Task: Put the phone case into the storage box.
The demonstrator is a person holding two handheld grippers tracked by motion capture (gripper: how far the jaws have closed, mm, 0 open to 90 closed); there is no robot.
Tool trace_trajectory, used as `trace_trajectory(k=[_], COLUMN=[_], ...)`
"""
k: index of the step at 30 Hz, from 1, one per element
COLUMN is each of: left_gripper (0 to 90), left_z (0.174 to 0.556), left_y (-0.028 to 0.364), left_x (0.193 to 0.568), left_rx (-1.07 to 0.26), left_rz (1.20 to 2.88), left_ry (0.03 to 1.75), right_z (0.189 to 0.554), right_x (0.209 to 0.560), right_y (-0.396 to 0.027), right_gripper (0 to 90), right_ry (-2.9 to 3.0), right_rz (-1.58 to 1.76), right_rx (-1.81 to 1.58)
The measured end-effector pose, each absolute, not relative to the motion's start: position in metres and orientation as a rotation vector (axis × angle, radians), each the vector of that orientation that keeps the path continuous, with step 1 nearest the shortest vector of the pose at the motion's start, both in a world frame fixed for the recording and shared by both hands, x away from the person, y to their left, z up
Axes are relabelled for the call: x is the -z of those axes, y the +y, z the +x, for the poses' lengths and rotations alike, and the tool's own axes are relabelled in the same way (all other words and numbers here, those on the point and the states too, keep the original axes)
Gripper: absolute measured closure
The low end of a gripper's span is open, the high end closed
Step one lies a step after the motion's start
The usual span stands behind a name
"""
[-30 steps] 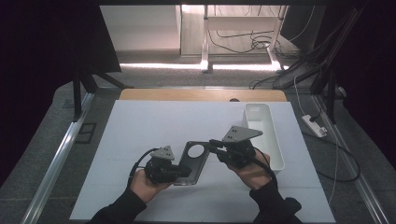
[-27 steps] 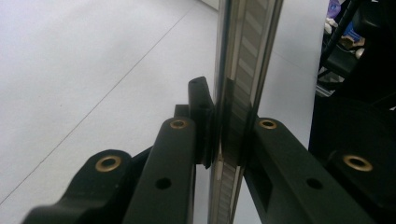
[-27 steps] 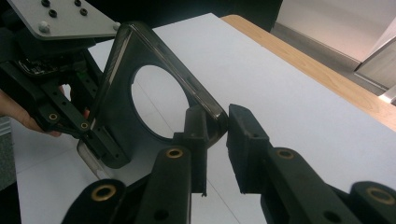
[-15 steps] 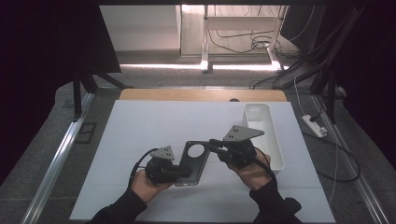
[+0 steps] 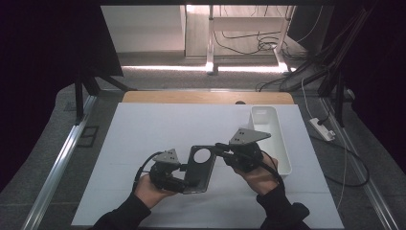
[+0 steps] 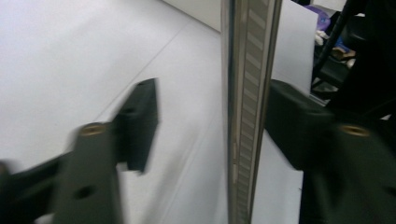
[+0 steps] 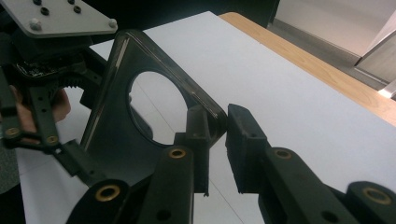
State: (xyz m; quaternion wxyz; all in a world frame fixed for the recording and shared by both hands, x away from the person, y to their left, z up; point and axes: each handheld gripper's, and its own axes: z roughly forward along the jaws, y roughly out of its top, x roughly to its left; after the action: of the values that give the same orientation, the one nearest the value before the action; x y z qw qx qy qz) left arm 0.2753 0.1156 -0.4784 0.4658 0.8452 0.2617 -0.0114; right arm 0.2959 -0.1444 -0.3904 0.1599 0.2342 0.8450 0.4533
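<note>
The dark plate (image 5: pixel 200 167) with a round hole sits between the two grippers, above the white table (image 5: pixel 143 139). The right gripper (image 7: pixel 217 135) pinches its top corner. The left gripper (image 6: pixel 210 126) has just been opening; the plate's edge stands between its jaws, untouched by the far one.
</note>
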Motion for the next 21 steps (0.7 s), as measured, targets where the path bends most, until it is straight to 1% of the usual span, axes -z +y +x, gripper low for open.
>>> trace_trajectory(k=[1, 2, 3, 4, 5, 7, 10, 14, 17, 21], left_gripper=[26.3, 26.3, 20.9, 13.3, 8.6, 7.4, 3.9, 3.1, 2.6, 2.3], left_z=[0.275, 0.275, 0.274, 0.273, 0.273, 0.271, 0.269, 0.268, 0.266, 0.264], left_y=[0.116, 0.115, 0.116, 0.117, 0.117, 0.119, 0.123, 0.129, 0.136, 0.147], left_x=[0.478, 0.477, 0.476, 0.475, 0.475, 0.473, 0.472, 0.472, 0.474, 0.476], left_rx=[0.028, 0.017, 0.001, -0.026, -0.026, -0.068, -0.088, -0.133, -0.133, -0.177], left_rz=[2.075, 2.077, 2.077, 2.082, 2.082, 2.086, 2.072, 2.072, 2.042, 2.013], left_ry=[0.642, 0.645, 0.645, 0.641, 0.641, 0.648, 0.66, 0.674, 0.686, 0.72], right_z=[0.296, 0.296, 0.297, 0.298, 0.298, 0.299, 0.301, 0.303, 0.305, 0.307], right_x=[0.39, 0.39, 0.39, 0.389, 0.389, 0.389, 0.389, 0.387, 0.386, 0.383], right_y=[-0.144, -0.145, -0.145, -0.147, -0.147, -0.148, -0.152, -0.156, -0.159, -0.165], right_gripper=[78.0, 78.0, 78.0, 78.0, 78.0, 78.0, 78.0, 78.0, 78.0, 78.0], right_ry=[2.414, 2.418, 2.418, 2.42, 2.42, 2.419, 2.415, 2.403, 2.392, 2.372], right_rz=[0.669, 0.67, 0.675, 0.682, 0.682, 0.69, 0.698, 0.718, 0.727, 0.743], right_rx=[-1.295, -1.297, -1.296, -1.294, -1.294, -1.294, -1.287, -1.277, -1.278, -1.277])
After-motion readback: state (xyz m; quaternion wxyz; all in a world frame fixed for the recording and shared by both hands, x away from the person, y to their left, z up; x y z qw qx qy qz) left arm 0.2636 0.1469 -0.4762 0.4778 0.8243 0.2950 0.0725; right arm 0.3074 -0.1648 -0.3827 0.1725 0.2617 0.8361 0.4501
